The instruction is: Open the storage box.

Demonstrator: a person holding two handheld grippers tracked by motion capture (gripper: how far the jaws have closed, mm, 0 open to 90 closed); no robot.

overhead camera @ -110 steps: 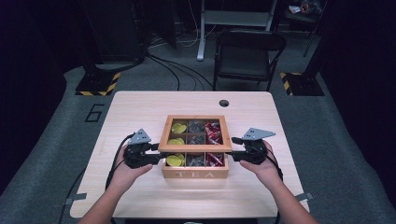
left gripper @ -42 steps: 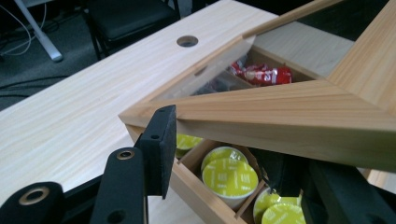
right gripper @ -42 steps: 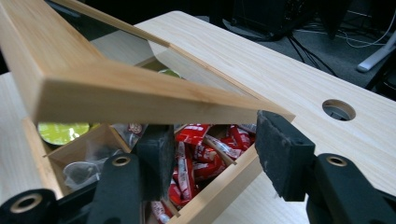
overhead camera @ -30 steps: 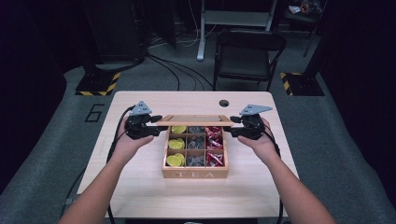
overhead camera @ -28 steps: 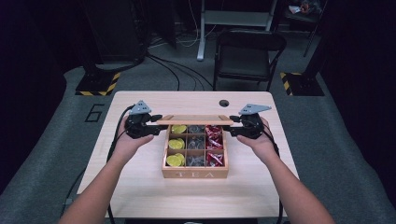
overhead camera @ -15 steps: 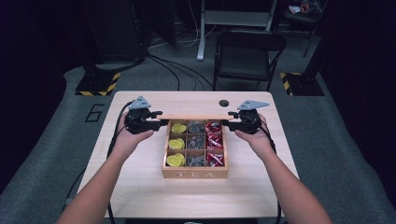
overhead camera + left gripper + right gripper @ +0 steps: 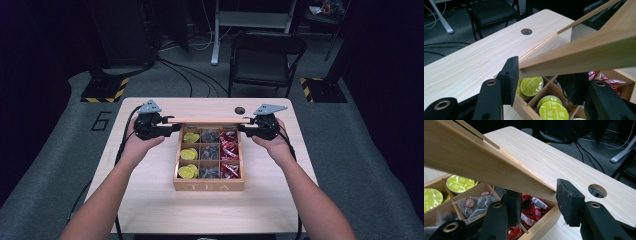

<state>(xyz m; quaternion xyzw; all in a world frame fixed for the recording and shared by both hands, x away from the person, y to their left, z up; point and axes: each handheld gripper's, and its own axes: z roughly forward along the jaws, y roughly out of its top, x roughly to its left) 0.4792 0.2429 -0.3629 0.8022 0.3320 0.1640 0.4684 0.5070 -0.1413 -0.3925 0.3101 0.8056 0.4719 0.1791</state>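
A pale wooden worktop carries a wooden tea box near its middle, with a round cable hole toward the far edge. The box has nine compartments: yellow-green capsules fill the left column, grey-dark tea sachets the middle one, and red packets the right one. The hinged lid stands raised over the far side of the box, seen edge-on in the high view as a thin wooden strip running between the two hands. The left gripper grasps the lid's left end; in the left gripper view the lid's edge lies between the black jaws, pressed against the left pad. The right gripper is at the lid's right end and its jaws have just been closing; in the right gripper view the lid's corner lies between them, the right pad standing just clear of the wood, so this gripper is not yet clamped.
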